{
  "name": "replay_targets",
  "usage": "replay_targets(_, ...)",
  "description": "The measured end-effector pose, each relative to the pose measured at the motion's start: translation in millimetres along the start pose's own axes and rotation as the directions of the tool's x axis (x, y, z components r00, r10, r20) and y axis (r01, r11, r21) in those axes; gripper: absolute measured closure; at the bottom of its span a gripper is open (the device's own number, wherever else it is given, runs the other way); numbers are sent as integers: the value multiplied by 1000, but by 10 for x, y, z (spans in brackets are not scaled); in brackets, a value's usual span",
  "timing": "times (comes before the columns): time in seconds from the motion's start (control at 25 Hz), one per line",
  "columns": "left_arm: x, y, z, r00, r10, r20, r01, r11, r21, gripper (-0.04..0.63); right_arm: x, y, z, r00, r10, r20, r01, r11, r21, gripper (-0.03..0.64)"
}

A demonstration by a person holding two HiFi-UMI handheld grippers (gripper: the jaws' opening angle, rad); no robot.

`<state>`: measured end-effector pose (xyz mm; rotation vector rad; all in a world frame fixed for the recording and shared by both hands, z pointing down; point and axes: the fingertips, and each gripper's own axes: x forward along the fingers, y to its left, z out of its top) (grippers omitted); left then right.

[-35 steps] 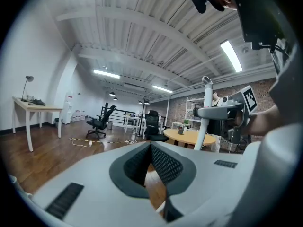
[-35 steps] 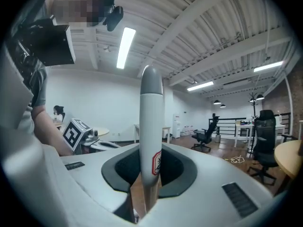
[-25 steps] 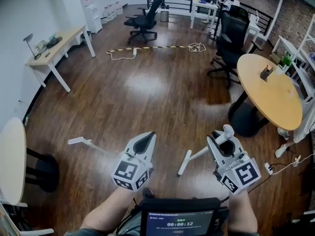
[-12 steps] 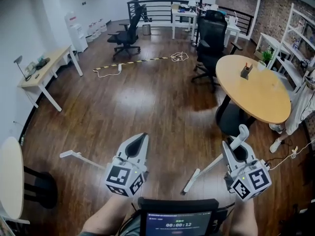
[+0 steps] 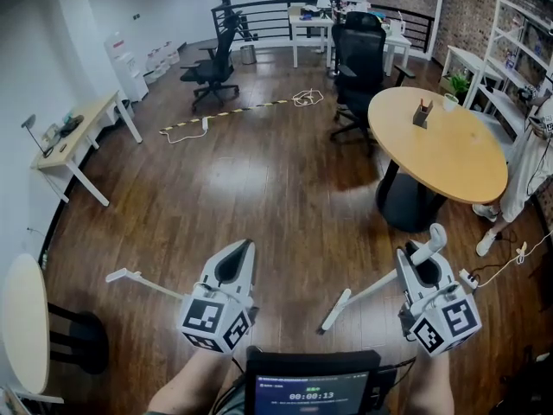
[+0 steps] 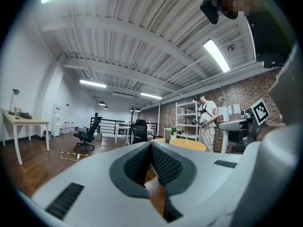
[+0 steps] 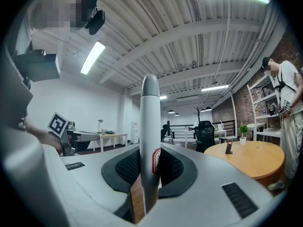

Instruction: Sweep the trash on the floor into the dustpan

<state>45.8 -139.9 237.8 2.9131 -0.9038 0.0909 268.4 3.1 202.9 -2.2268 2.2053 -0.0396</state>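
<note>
White handle is clamped in the right hand-held gripper. Its rounded top pokes up past the jaws and the rest slants down-left to the wood floor between the two grippers. Can't tell if it's the broom or the dustpan. The left hand-held gripper is squeezed closed with nothing between its jaws. A second white bar shows just left of it, near end hidden. Versus a second ago, the grippers sit wider apart, the round worktop has slid further into view, and the screen timer went from 12 to 13.
</note>
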Motion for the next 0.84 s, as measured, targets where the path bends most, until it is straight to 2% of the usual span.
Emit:
replay_targets(0.52, 4, -15, -38, 1000, -25, 5, 25, 1000, 11, 589, -18, -46, 0, 999, -45, 14, 45, 999, -9, 529)
replay_targets(0.84, -118, -226, 66, 999, -35, 18, 35, 999, 8, 589, -258, -138, 9, 996, -87, 17, 87, 996, 7, 529)
